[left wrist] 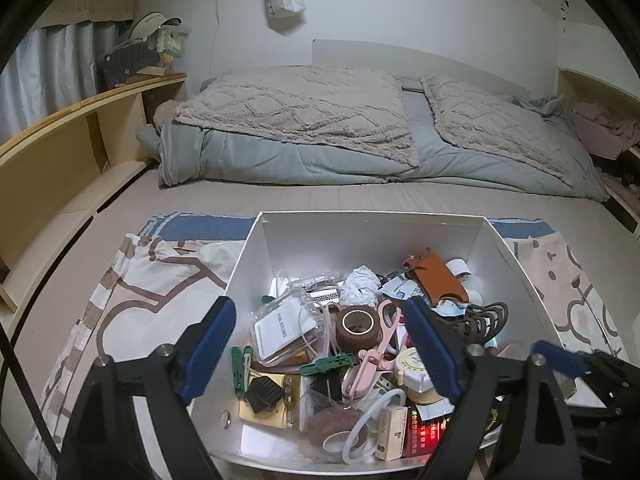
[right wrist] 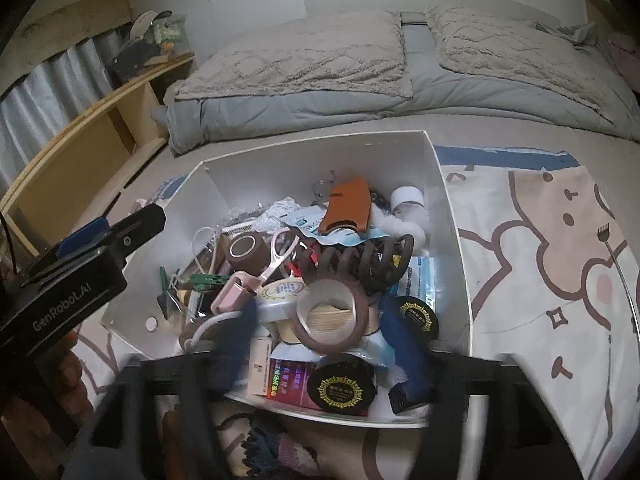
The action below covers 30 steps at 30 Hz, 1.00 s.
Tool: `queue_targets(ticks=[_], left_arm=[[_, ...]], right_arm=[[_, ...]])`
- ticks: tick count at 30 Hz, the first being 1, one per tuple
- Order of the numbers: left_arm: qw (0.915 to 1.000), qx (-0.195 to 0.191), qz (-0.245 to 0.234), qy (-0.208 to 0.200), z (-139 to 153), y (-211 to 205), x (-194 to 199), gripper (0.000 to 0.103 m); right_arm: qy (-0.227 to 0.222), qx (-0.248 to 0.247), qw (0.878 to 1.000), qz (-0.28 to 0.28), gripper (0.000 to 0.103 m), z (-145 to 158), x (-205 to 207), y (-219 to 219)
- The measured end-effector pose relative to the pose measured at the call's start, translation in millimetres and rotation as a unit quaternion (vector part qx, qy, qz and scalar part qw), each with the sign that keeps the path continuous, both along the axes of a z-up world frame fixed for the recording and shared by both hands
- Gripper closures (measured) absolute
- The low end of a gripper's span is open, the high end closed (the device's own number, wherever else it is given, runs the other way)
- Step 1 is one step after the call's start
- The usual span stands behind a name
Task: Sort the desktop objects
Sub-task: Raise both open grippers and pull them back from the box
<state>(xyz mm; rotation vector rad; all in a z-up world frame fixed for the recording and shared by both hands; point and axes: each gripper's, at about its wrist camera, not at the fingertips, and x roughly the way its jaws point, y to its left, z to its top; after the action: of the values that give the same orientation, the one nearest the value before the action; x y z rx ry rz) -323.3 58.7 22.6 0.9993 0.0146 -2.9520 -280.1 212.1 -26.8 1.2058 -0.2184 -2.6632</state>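
Observation:
A white box [left wrist: 248, 256] full of small objects sits on a patterned cloth on the bed. It also shows in the right wrist view [right wrist: 452, 216]. Inside lie a brown tape roll [left wrist: 357, 323], pink scissors [left wrist: 380, 344], green clothespins [left wrist: 242, 368], a clear card case [left wrist: 286, 330], an orange leather holder [right wrist: 347, 205] and a brown hair claw [right wrist: 360, 260]. My left gripper [left wrist: 320, 336] is open above the box's left part, holding nothing. My right gripper [right wrist: 320, 316] is open low over the box's near part, straddling a brown tape ring [right wrist: 332, 316].
A black round tin [right wrist: 343, 388] and a red packet [right wrist: 288, 380] lie at the box's near edge. A folded grey duvet [left wrist: 360, 136] lies behind the box. A wooden shelf [left wrist: 72, 136] runs along the left. A metal comb [right wrist: 616, 256] lies on the cloth at right.

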Motion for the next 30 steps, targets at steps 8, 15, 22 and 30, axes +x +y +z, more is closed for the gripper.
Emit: queue_targets(ticks=[8, 15, 22, 30], left_arm=[[0.9999, 0.003, 0.011, 0.007, 3.9, -6.1, 4.6, 0.008], [0.9998, 0.006, 0.019, 0.002, 4.8, -9.8, 6.2, 0.000], [0.9998, -0.003, 0.020, -0.005, 3.8, -10.6, 8.1, 0.000], [0.9999, -0.002, 0.016, -0.001, 8.6, -11.8, 13.9, 0.000]], right_arm=[[0.006, 0.032, 0.999, 0.001, 0.000, 3.7, 1.8, -6.0], [0.013, 0.049, 0.999, -0.001, 0.000, 3.8, 3.5, -8.7], [0.023, 0.038, 0.999, -0.006, 0.000, 9.8, 5.9, -4.0], [0.053, 0.015, 0.998, -0.014, 0.000, 22.0, 13.5, 2.5]])
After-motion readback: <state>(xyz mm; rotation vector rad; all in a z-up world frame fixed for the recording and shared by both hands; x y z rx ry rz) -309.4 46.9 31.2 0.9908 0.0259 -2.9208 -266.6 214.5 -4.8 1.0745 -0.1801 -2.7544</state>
